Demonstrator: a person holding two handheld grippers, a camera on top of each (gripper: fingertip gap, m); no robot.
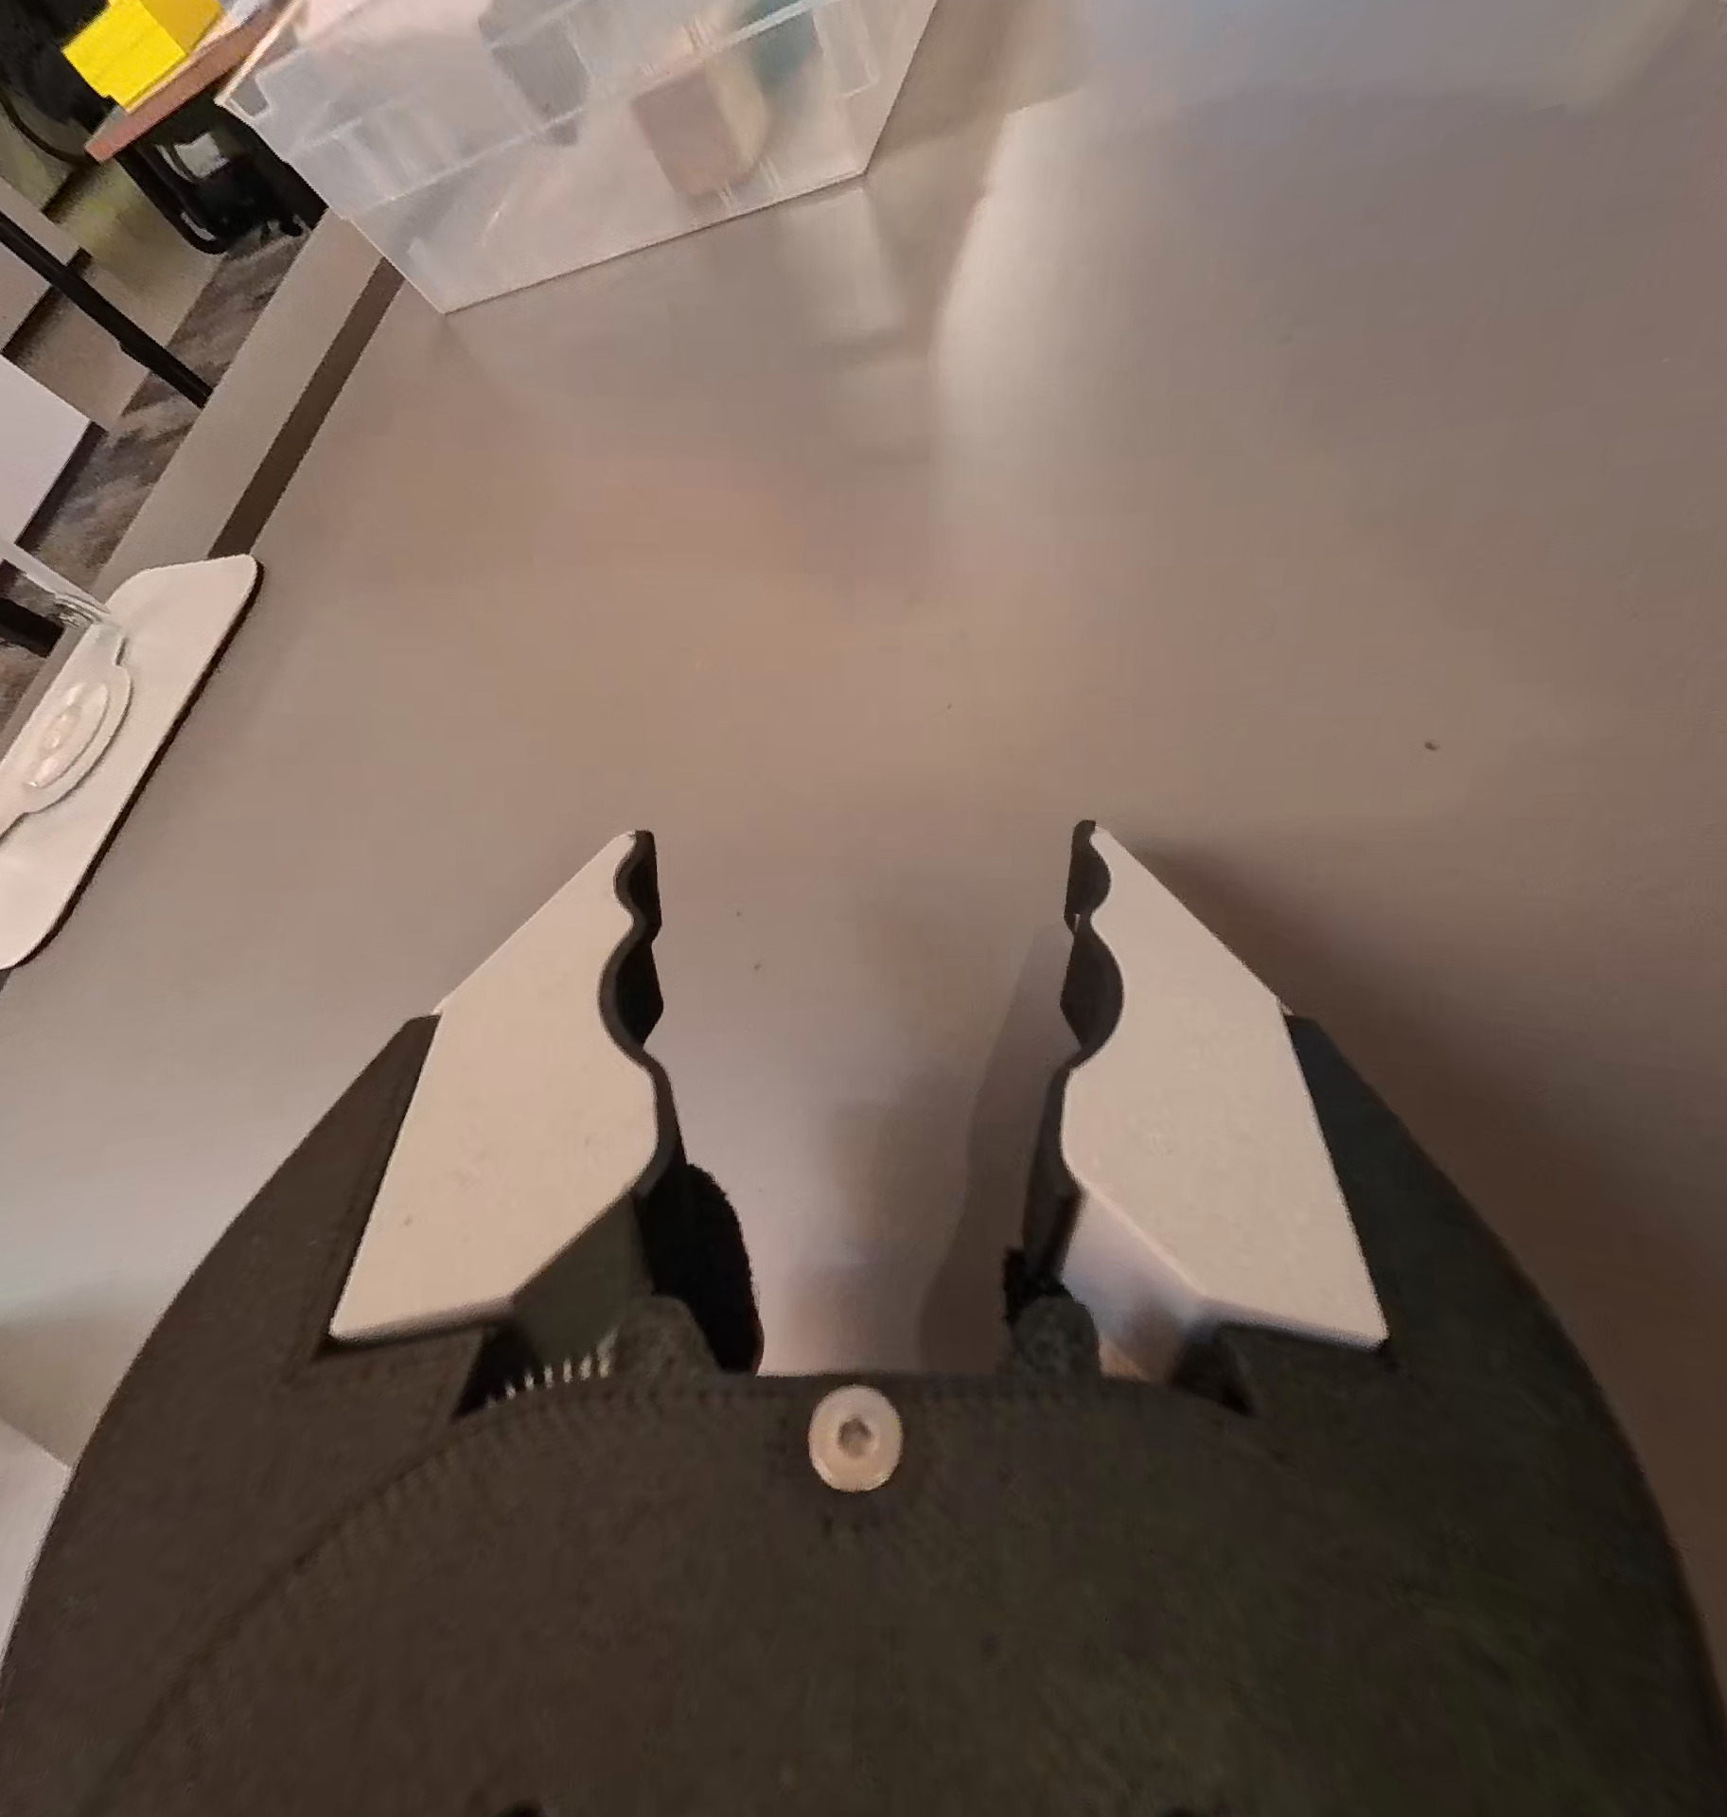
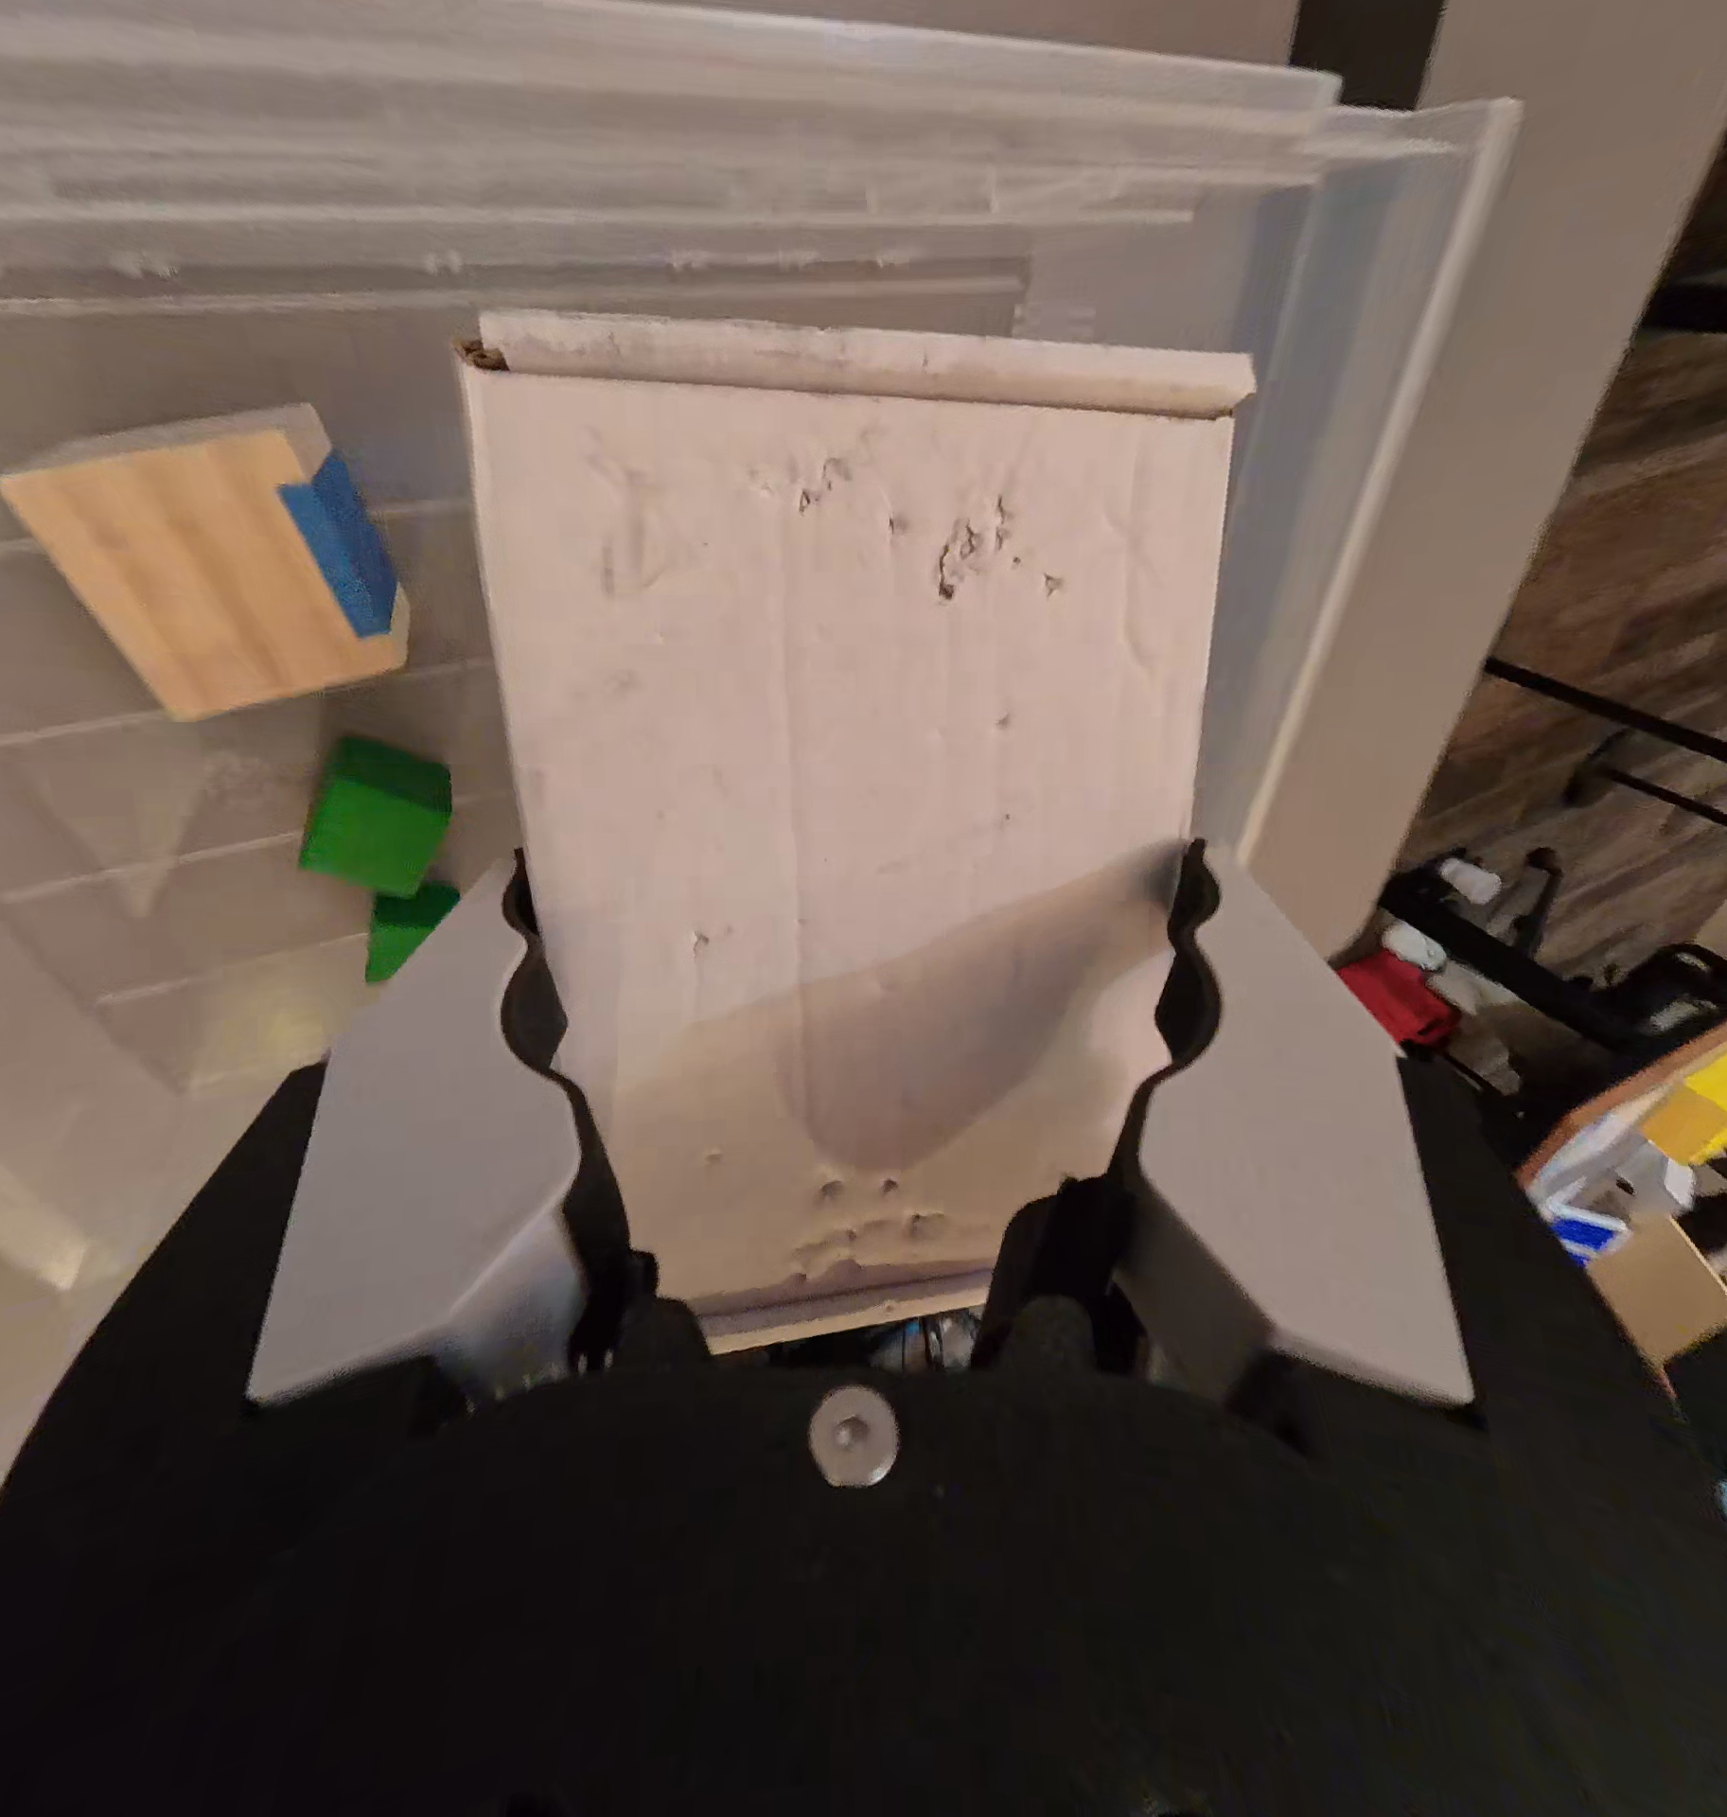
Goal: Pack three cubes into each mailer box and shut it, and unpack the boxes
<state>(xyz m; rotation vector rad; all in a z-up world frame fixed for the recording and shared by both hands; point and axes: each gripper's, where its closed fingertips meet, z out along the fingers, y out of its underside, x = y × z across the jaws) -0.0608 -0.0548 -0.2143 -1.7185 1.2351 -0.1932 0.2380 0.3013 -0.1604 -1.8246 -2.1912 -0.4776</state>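
The near end of the white mailer box (image 2: pixel 859 787) is hidden behind the black body of the right gripper (image 2: pixel 854 875), and a second green cube (image 2: pixel 402 929) shows only partly behind one finger. In the left wrist view, the things inside the clear bin (image 1: pixel 584 128) are too blurred to tell, and the picture's top edge cuts the bin off. The white plate (image 1: pixel 102 747) at the counter (image 1: pixel 938 590) edge is cut off by the left border.

The left wrist view looks forward and down along its own hand-held gripper (image 1: pixel 864 846) over bare desk (image 1: pixel 1233 590), toward a clear bin (image 1: pixel 505 167) far ahead. The right wrist view sits close against a white box (image 2: pixel 859 787), facing a clear bin (image 2: pixel 1380 442); whether it is the same bin is unclear
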